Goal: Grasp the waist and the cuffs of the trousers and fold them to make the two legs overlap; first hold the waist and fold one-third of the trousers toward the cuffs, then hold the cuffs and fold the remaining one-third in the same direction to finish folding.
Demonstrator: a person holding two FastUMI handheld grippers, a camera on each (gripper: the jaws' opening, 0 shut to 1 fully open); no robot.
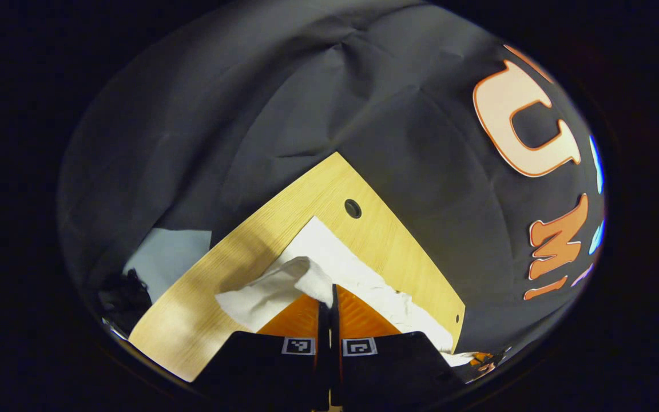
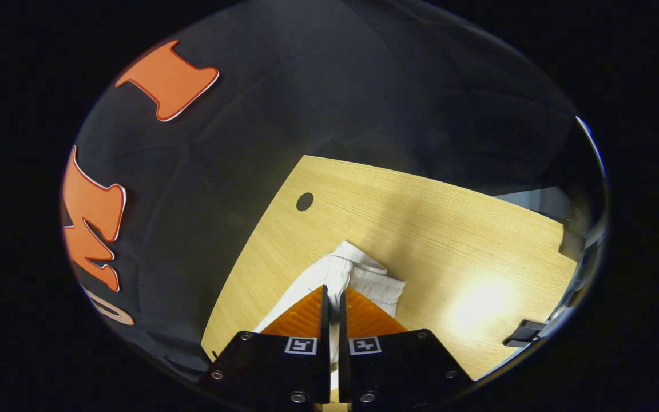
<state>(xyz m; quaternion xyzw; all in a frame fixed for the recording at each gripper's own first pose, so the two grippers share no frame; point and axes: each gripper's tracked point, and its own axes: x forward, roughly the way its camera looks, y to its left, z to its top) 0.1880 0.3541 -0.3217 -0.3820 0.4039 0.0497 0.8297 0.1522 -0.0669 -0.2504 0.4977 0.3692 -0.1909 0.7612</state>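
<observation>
Left gripper point(image 1: 330, 294): jaws nearly together, pinching white trousers point(image 1: 284, 286) at a raised, bunched edge; the cloth runs away up and rightward along the table point(image 1: 221, 257). Soft, wrinkled fabric, limp. Right gripper point(image 2: 332, 297): jaws likewise clamped on a gathered, ribbed end, probably the waist. Table: pale wood grain, with a round hole point(image 2: 305, 201). Both ends held; the fold should run along the trousers' length.

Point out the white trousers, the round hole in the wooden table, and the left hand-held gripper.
trousers point(image 1: 284, 286), left gripper view, on the raised fold of cloth.
round hole point(image 2: 305, 201), right gripper view, on its dark middle.
left hand-held gripper point(image 1: 331, 297), left gripper view, between its fingertips at the cloth.
</observation>
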